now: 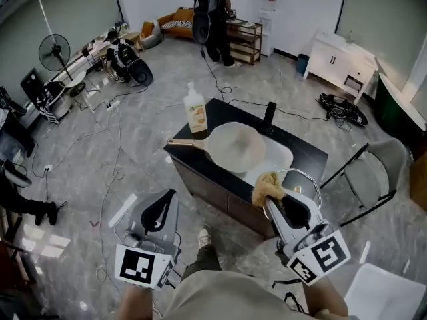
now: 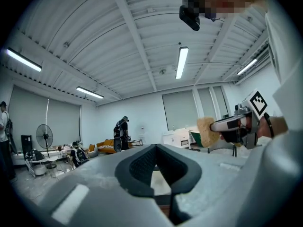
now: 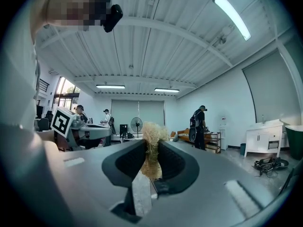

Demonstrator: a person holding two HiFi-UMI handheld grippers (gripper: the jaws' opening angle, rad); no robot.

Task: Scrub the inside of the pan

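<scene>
A pale round pan (image 1: pixel 235 145) with a wooden handle lies on the dark table (image 1: pixel 308 153), partly over a white basin (image 1: pixel 279 160). My right gripper (image 1: pixel 269 197) hangs in front of the table's near edge, shut on a tan fibrous scrubber (image 1: pixel 267 186). In the right gripper view the scrubber (image 3: pixel 152 132) is pinched between the jaws of the right gripper (image 3: pixel 151 145). My left gripper (image 1: pixel 163 204) is further left, short of the table, shut with nothing in it. The left gripper view shows its jaws closed (image 2: pixel 158 151), with the scrubber (image 2: pixel 205 132) off to the right.
A soap bottle (image 1: pixel 195 110) stands at the table's far left corner, and a black upright fitting (image 1: pixel 269 116) at its far side. A folding chair (image 1: pixel 381 167) is to the right. Cables trail over the floor. A person (image 1: pixel 215 17) stands far back; a fan (image 1: pixel 55 51) is at far left.
</scene>
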